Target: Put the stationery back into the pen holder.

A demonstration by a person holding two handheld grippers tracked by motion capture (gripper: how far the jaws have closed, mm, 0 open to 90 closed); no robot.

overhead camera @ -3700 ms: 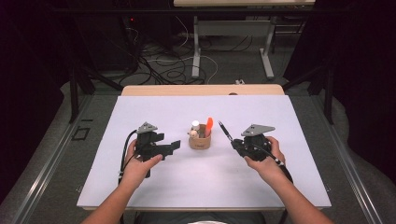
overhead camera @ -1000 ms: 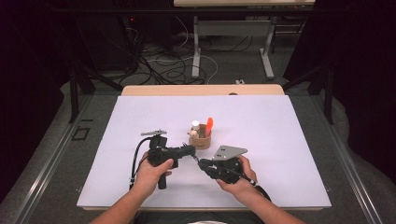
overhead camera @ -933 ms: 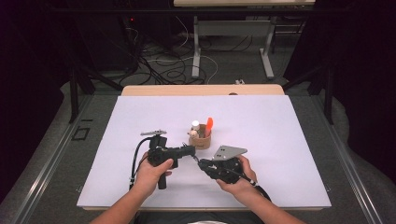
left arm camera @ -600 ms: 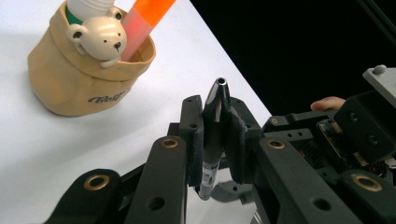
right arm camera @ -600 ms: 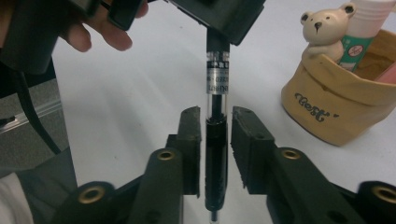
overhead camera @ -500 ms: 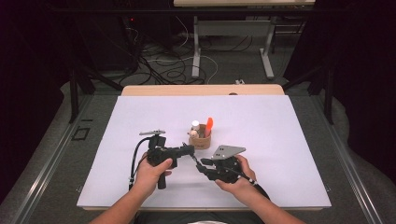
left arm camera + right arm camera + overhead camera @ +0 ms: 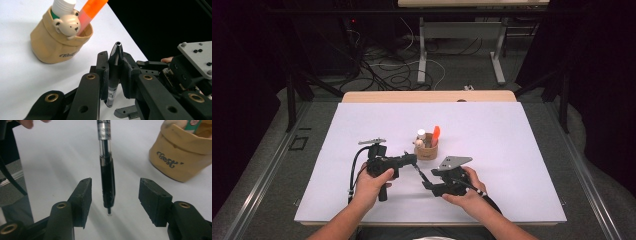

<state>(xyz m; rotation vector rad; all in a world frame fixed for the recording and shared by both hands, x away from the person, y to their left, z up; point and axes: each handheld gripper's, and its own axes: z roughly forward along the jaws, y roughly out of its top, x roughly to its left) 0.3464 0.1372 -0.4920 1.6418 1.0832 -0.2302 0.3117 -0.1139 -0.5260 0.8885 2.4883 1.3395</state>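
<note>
White table [image 7: 522, 150], one pen [image 7: 115, 72], one pouch [image 7: 57, 47]

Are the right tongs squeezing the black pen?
No, the right tongs have just been opening, and the black pen hangs between their pads without touching either one.

A black pen [image 7: 115, 72] with a silver-tipped end and a printed label band stands clamped near its middle between two black pads at centre frame in the left gripper view. In the right gripper view its clear-barrelled lower end [image 7: 107, 182] hangs free at centre frame, touching neither pad beside it.
</note>
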